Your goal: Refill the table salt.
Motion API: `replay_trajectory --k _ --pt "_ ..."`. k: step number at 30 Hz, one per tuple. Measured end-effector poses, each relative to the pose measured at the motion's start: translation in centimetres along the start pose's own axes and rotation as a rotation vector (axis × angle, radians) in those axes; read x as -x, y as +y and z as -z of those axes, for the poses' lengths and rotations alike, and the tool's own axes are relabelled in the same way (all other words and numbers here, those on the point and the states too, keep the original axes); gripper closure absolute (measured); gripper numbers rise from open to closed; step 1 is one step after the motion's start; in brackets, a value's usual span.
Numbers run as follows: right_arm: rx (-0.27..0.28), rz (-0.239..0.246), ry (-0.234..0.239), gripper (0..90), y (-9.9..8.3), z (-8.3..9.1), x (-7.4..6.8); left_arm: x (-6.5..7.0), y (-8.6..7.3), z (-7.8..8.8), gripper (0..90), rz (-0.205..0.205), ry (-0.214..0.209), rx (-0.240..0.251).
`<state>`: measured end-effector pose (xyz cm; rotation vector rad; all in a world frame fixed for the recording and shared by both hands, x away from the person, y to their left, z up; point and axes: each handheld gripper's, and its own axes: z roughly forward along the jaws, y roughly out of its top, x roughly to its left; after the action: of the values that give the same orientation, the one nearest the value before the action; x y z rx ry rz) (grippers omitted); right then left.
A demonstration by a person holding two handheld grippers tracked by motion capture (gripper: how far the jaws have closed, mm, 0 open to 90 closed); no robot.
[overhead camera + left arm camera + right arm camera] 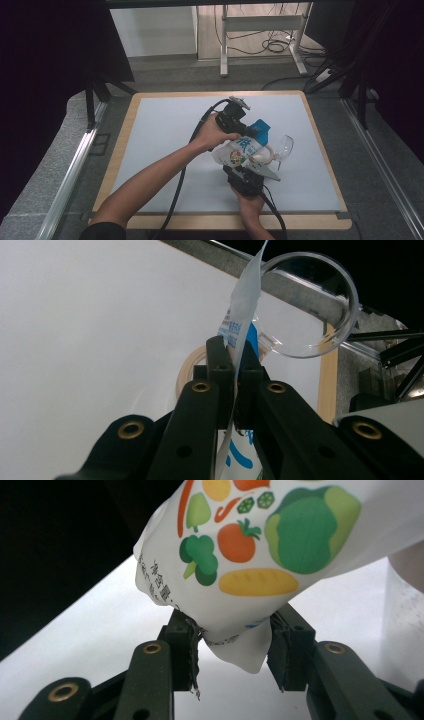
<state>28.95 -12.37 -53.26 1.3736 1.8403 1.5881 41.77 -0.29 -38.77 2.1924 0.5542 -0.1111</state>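
A white pouch printed with vegetables hangs over the white table mat, right of centre. My left gripper comes in from the upper left. Its jaws are shut on the thin top edge of the pouch. From below, my right gripper reaches up. In the right gripper view its pads touch both sides of the bottom corner of the pouch. A clear plastic cup lies just right of the pouch, with a beige ring beside it.
The mat lies on a wooden board whose edge runs close behind the cup. A metal table frame and floor cables stand beyond the far edge. Metal rails run along both sides.
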Motion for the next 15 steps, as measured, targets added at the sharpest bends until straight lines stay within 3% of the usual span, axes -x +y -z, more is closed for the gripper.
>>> replay_trajectory --k 15 --pt "-0.065 0.059 -0.008 51.8 -0.1 -0.4 0.2 -0.3 -1.9 1.4 89.4 0.039 -0.018 0.099"
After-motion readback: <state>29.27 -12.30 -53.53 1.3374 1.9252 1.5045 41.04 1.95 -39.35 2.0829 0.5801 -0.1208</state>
